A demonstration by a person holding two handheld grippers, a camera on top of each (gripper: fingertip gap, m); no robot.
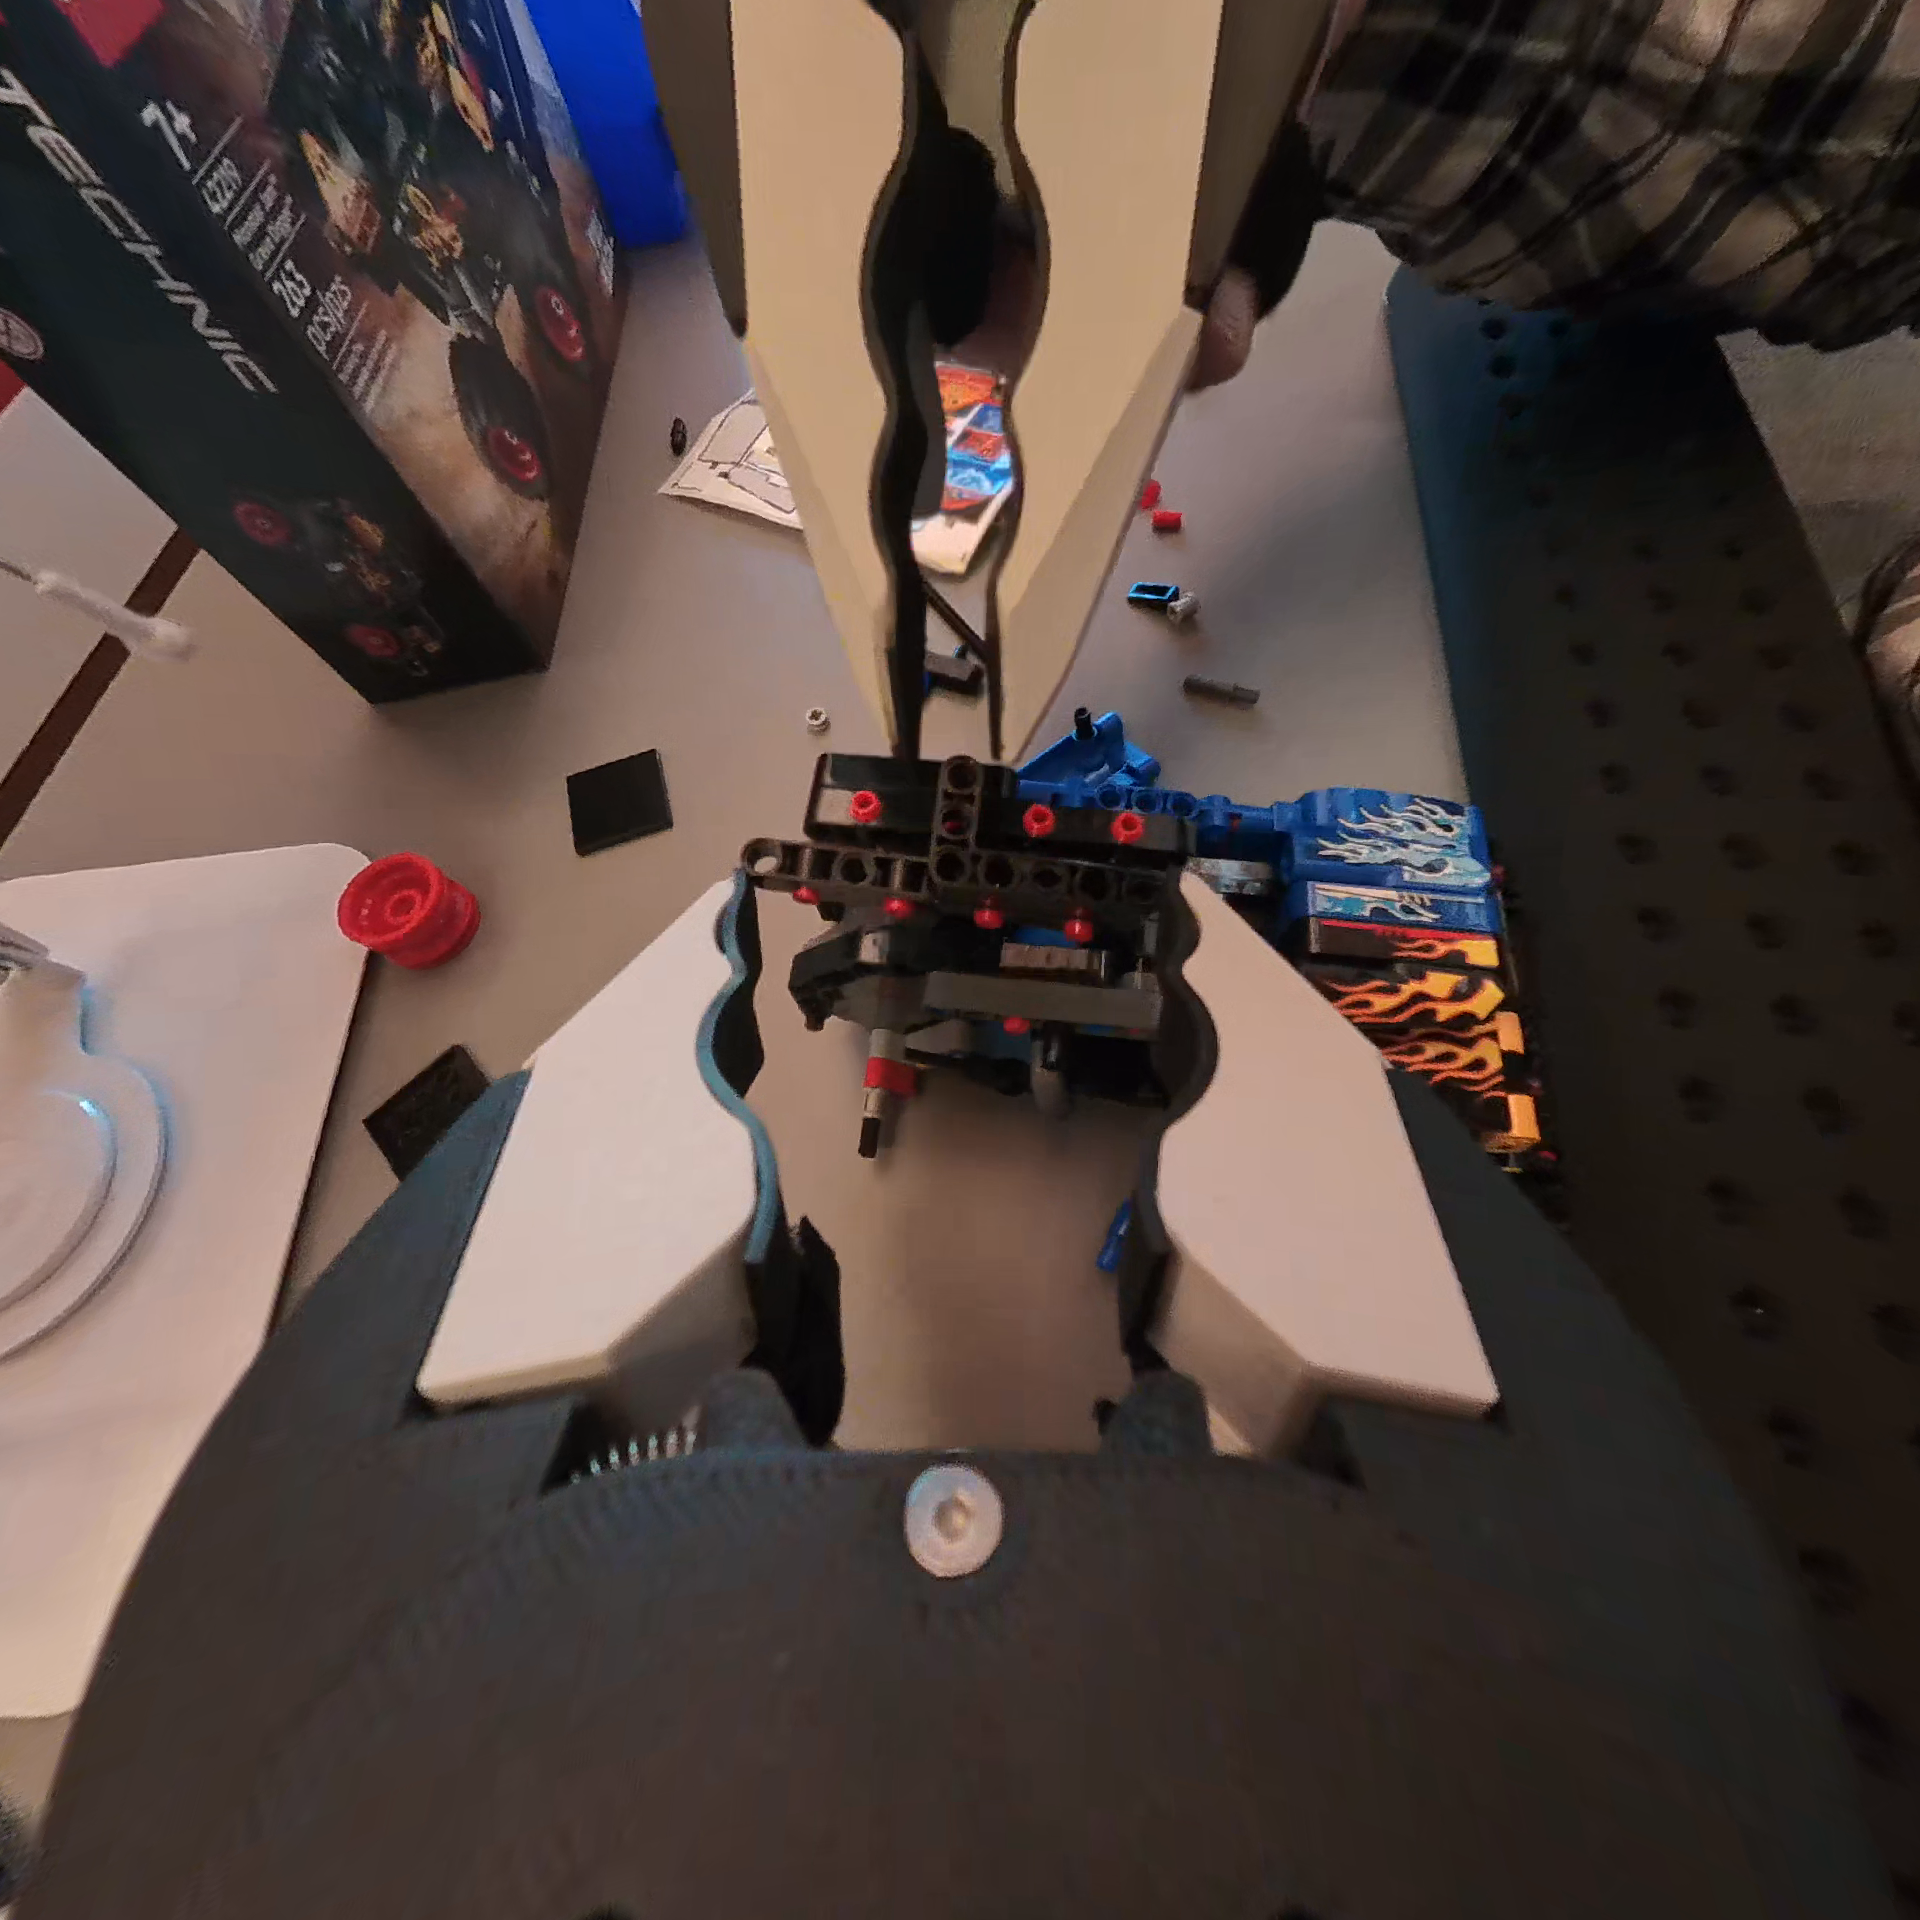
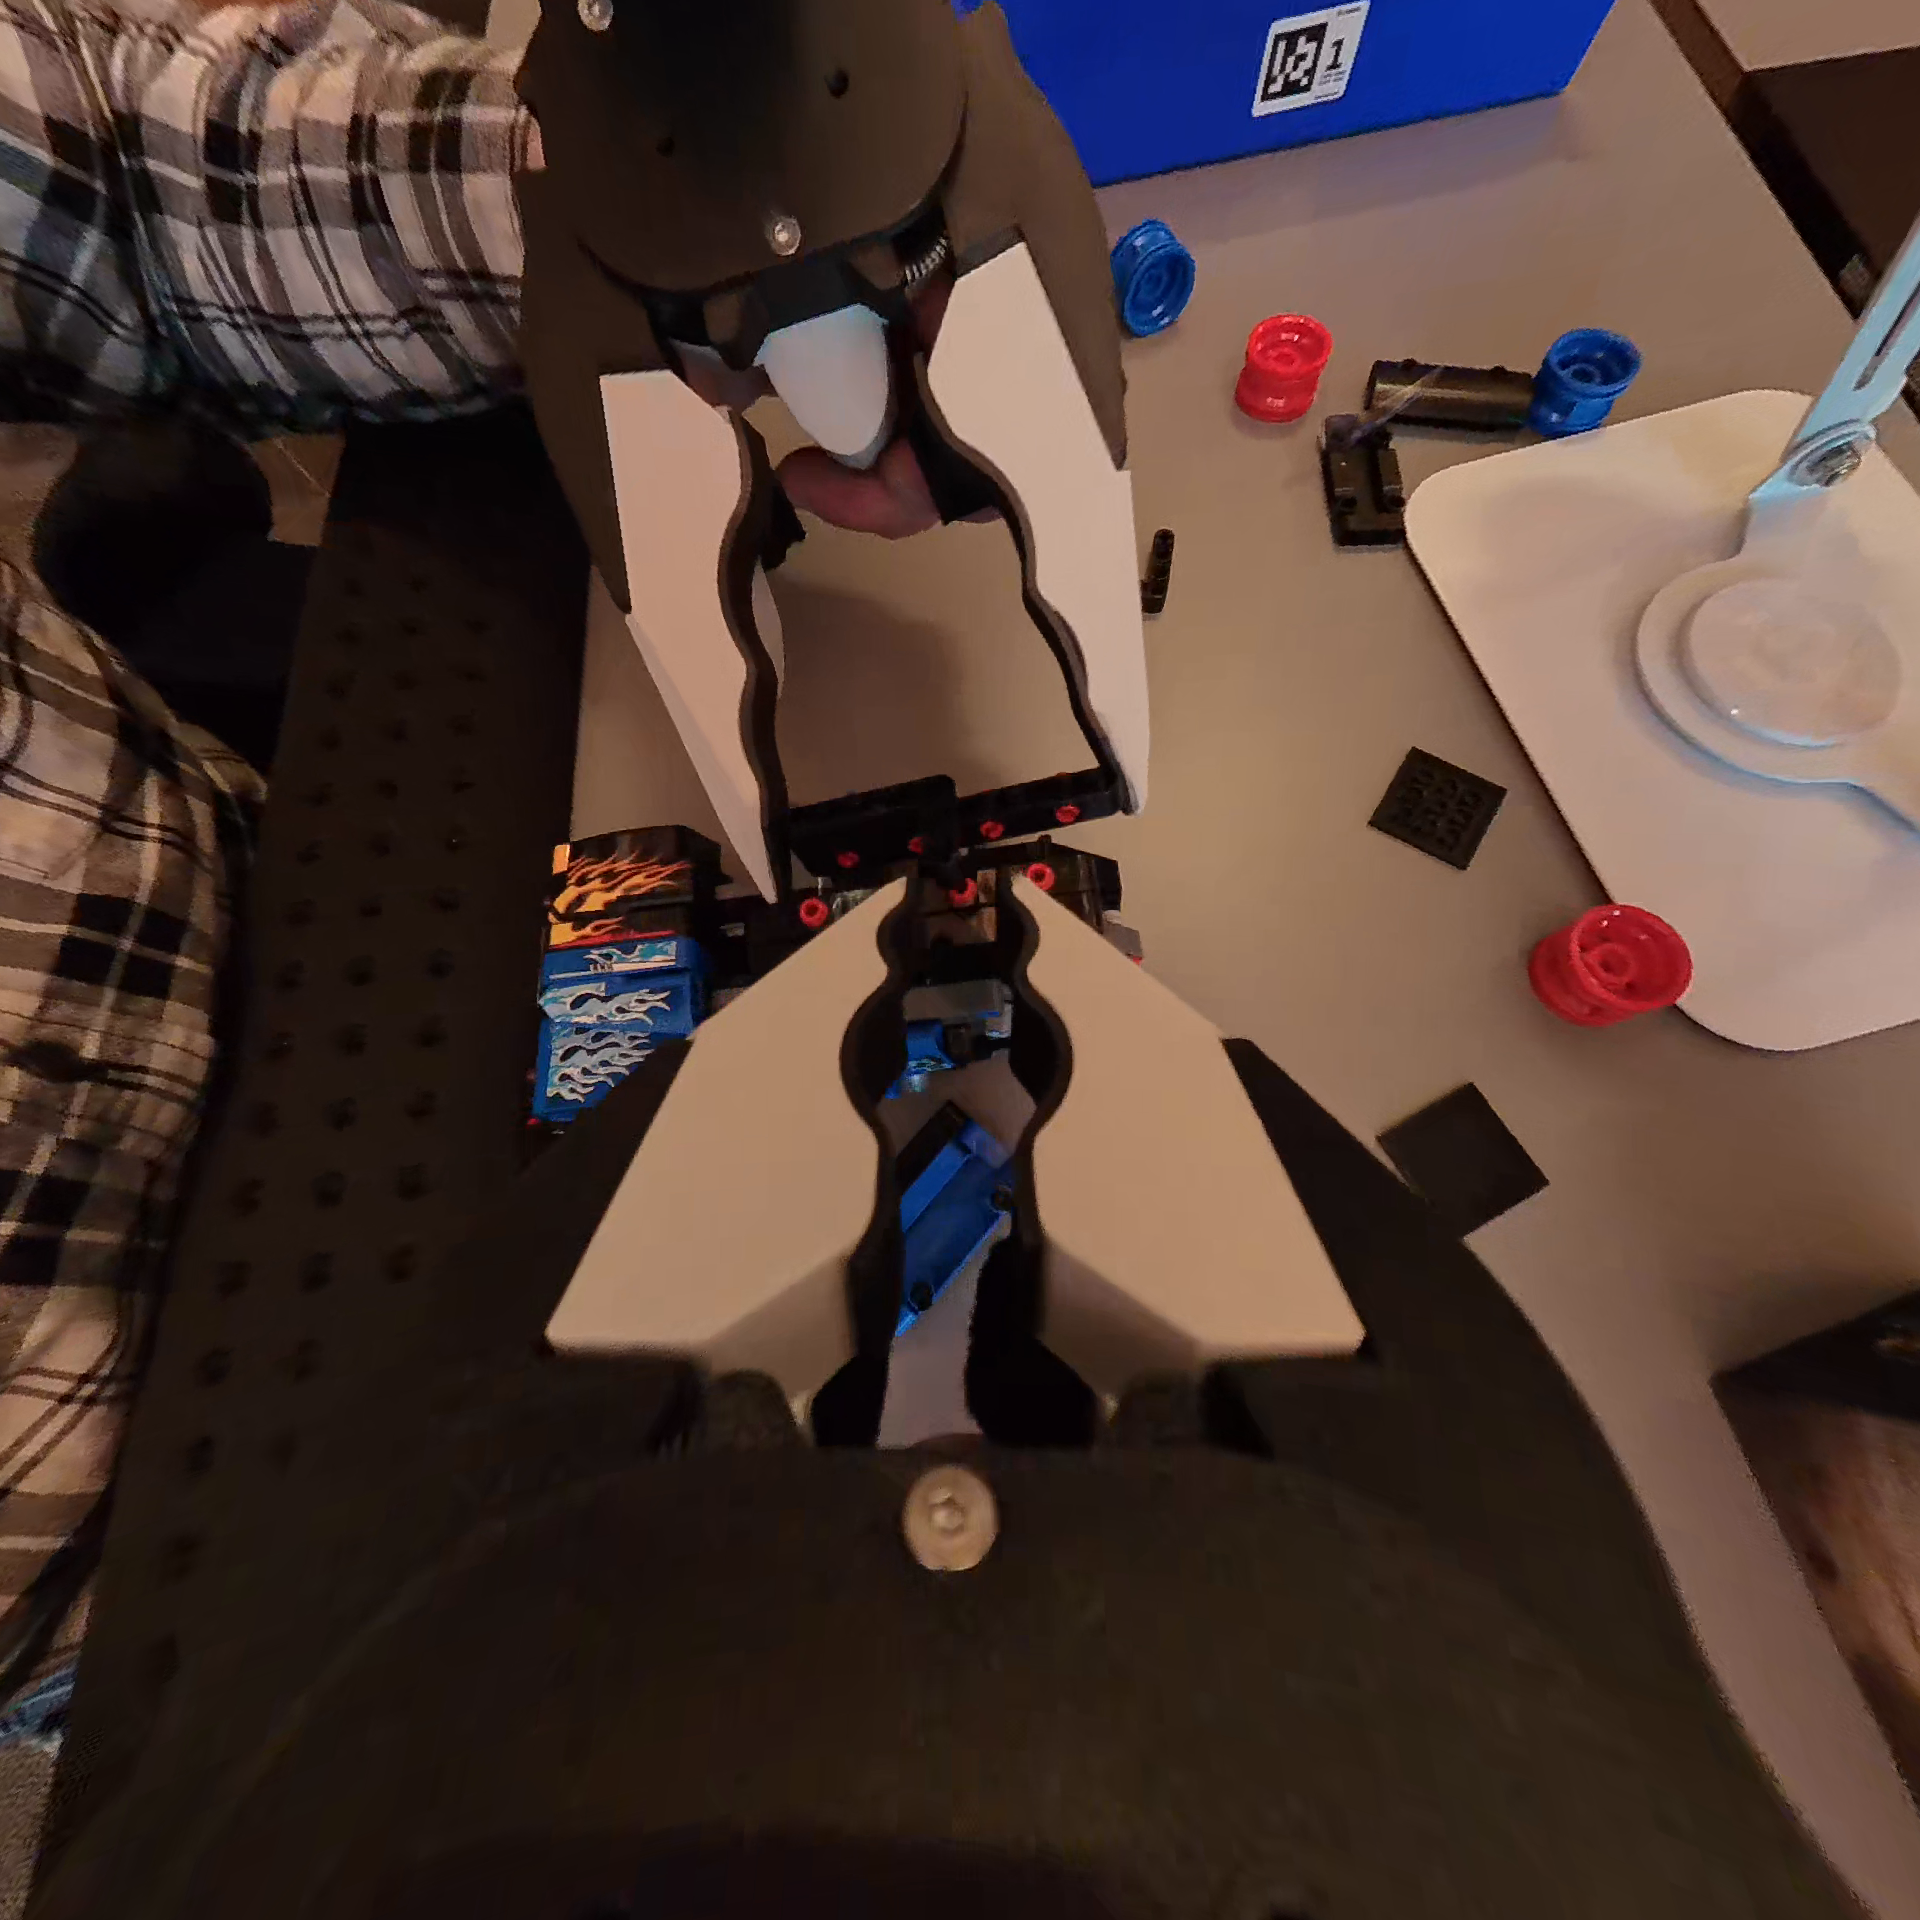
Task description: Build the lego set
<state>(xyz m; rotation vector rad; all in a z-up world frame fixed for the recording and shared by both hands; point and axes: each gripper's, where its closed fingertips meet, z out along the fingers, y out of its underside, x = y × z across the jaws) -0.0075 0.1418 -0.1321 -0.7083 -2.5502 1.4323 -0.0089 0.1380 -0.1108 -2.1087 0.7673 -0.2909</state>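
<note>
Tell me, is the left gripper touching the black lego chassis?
Touching. In the left wrist view, the left gripper has its fingers pressed against both ends of the black lego chassis, no gap showing.

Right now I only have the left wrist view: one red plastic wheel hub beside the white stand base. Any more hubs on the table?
Observer: Yes. One blue plastic wheel hub lies just in front of the blue box, and another lies at the far edge of the stand base.
Operator: More red?
Observer: A second red plastic wheel hub stands between those two blue ones.
Operator: Anything on that box?
Observer: A square black-and-white marker tag on its near face.
</note>
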